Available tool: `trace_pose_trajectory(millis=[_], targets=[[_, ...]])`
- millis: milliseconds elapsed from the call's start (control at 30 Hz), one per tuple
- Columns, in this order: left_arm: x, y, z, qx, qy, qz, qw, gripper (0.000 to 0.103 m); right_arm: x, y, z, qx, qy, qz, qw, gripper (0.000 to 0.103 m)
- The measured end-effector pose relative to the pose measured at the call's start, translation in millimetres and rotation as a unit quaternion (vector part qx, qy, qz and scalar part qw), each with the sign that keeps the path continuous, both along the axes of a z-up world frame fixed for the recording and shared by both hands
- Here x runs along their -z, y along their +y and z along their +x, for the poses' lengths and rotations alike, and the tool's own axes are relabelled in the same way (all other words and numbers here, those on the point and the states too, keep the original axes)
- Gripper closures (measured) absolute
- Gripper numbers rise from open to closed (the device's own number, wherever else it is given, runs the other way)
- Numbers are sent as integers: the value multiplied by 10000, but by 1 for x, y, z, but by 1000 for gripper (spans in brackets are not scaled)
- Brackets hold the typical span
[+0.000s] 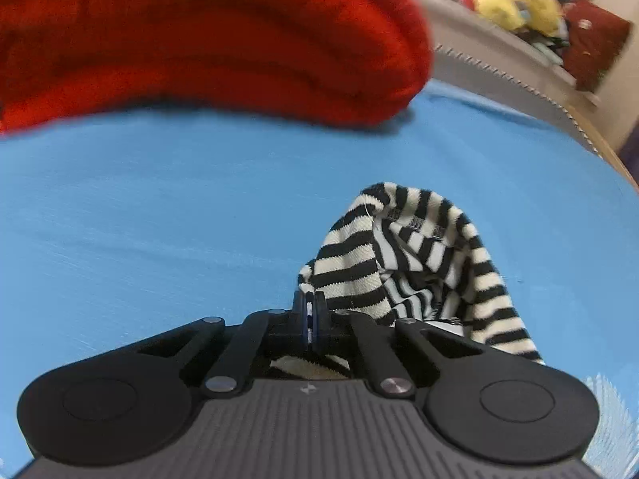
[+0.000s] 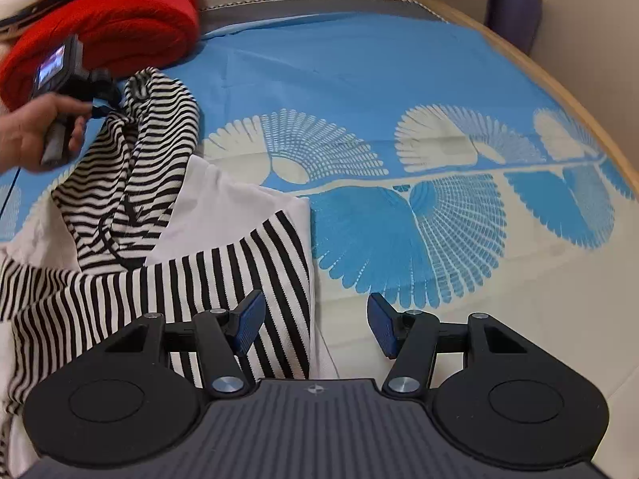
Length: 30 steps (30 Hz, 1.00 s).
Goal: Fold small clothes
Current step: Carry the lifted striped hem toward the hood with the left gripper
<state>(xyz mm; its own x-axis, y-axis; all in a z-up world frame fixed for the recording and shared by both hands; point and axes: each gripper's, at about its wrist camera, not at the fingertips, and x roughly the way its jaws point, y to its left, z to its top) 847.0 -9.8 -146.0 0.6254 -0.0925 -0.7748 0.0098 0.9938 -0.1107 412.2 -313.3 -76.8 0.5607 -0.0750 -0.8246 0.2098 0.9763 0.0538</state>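
A black-and-white striped garment (image 2: 131, 183) with white panels lies on the blue patterned cloth (image 2: 359, 80). My left gripper (image 1: 309, 311) is shut on a bunched fold of the striped garment (image 1: 415, 255) and holds it lifted above the cloth. In the right wrist view the left gripper (image 2: 102, 107) shows at the far left, held in a hand, with the striped fabric hanging from it. My right gripper (image 2: 315, 325) is open and empty, low over the garment's right edge, its left finger above the stripes.
A folded red knit item (image 1: 207, 40) lies at the back left of the cloth; it also shows in the right wrist view (image 2: 116, 20). Yellow soft toys (image 1: 515, 4) sit beyond the table. The table's wooden edge (image 2: 559, 92) curves along the right.
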Motion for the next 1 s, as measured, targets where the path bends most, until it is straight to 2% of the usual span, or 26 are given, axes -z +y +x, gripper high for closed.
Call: trace_pose_trajectory(millis=[67,133,200,300,400,467,500,533,600,633,667,700,767,800,867,900,967,1000], targets=[[-24,-6,-25,332,-353,116,9988,102,-4,-4,0,70,-31,58,10000,44],[-55,-12,-69,925,-806,181,9923,102,-12,-9,0,187,-137,143,9996,44],[-88,-17,-137,1645,-1231,189,9785,102,-20,-13,0,322,-261,218,9989,44],[-119,-20,-265,2690,-1471,189,9516,102,-34,-20,-4,555,-506,511,9959,45],[-126,-7,-384,3467,-1109,0,9314,101,-48,-24,-12,689,-841,748,9913,51],[-121,9,-439,3648,-539,-48,9295,100,-56,-26,-19,777,-1011,855,9881,56],[-119,18,-457,3600,-224,-31,9327,97,-60,-28,-23,859,-1103,964,9855,60],[-119,28,-467,3409,5,-6,9401,95,-63,-30,-27,899,-1183,1055,9833,61],[-125,49,-470,2442,205,1,9695,84,-66,-29,-33,865,-1325,1188,9802,62],[-128,63,-463,1720,314,-228,9843,83,-65,-27,-34,803,-1329,1235,9801,62],[-128,75,-453,1114,402,-594,9912,83,-63,-25,-34,731,-1279,1348,9798,62],[-127,80,-445,692,434,-931,9923,83,-60,-23,-34,690,-1205,1515,9787,61],[-115,94,-434,166,405,-1493,9878,80,-49,-20,-30,607,-951,1941,9745,61],[-106,94,-432,44,435,-1561,9868,77,-44,-18,-28,573,-801,2079,9732,61],[-83,89,-421,-221,959,-1450,9845,74,-29,-10,-21,521,-396,2187,9736,61],[-74,89,-421,-247,1241,-1446,9814,72,-22,-6,-19,533,-235,2202,9737,61],[-53,81,-403,-202,1661,-1576,9732,62,-5,-1,-16,566,103,2242,9729,61],[-46,82,-405,-282,1838,-1647,9686,61,3,3,-15,569,267,2252,9723,60]])
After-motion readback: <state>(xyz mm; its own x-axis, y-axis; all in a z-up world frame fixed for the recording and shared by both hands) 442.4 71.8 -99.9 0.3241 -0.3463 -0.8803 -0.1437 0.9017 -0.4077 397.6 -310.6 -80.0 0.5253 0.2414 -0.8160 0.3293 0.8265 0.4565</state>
